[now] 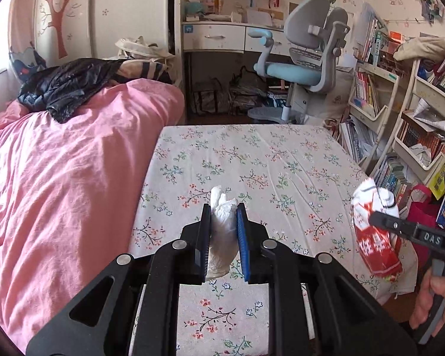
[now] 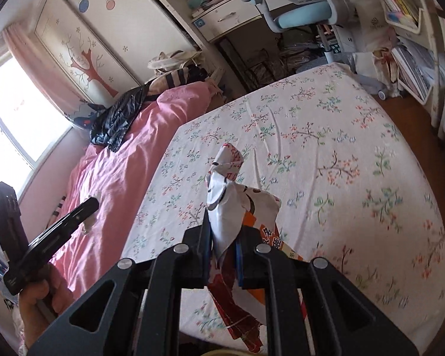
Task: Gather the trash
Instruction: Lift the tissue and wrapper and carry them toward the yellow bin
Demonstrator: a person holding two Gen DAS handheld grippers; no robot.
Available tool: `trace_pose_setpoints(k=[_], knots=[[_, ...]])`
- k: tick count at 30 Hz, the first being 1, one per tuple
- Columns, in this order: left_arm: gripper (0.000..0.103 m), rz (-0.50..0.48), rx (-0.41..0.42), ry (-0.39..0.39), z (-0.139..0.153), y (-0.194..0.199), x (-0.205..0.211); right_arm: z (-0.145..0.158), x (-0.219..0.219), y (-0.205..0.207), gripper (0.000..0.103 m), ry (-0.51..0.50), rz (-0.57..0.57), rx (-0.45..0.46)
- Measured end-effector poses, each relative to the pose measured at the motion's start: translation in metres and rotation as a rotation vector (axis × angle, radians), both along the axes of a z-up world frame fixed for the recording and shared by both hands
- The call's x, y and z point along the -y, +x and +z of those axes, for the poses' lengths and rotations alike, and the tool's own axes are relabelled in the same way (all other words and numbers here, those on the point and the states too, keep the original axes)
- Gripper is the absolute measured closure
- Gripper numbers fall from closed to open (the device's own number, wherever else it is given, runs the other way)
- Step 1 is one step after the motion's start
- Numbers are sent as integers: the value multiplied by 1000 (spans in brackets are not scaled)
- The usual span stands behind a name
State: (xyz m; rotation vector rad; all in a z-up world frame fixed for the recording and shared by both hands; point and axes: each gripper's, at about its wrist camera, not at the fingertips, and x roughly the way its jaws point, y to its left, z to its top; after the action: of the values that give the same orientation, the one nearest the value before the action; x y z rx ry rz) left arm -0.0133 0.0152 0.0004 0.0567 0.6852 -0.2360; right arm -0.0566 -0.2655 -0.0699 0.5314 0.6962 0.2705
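My left gripper [image 1: 224,216] is shut on a crumpled white tissue [image 1: 222,231] and holds it above the floral bed sheet [image 1: 252,160]. My right gripper [image 2: 224,228] is shut on a crumpled red-and-white snack wrapper [image 2: 225,195] held above the sheet. The wrapper also shows in the left wrist view [image 1: 375,234] at the right, clamped by the right gripper's fingers [image 1: 384,221]. The left gripper shows in the right wrist view [image 2: 83,212] at the left over the pink duvet; the tissue in it is mostly hidden there.
A pink duvet [image 1: 59,178] covers the bed's left side, with a black plastic bag [image 1: 65,86] on it at the far end. A desk with a blue-grey chair [image 1: 302,68] stands beyond the bed. Bookshelves [image 1: 412,112] line the right side.
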Motion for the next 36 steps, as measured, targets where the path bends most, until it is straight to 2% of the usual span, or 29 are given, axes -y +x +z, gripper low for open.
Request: trace_pose_setpoints(k=[7, 13, 18, 26, 33, 36], knots=[[87, 8, 28, -49, 15, -6, -18, 14, -22, -26, 90, 21, 7, 15], [87, 18, 24, -78, 15, -19, -32, 25, -43, -56, 90, 48, 55, 43], [87, 14, 24, -56, 9, -38, -32, 18, -53, -87, 90, 91, 96, 43], [87, 12, -36, -74, -10, -70, -35, -18, -69, -144, 90, 118, 184, -5], [87, -4, -21, -57, -18, -127, -30, -58, -68, -182, 90, 185, 206, -61], [87, -8, -34, -80, -25, -146, -31, -70, -70, -189, 90, 216, 222, -83]])
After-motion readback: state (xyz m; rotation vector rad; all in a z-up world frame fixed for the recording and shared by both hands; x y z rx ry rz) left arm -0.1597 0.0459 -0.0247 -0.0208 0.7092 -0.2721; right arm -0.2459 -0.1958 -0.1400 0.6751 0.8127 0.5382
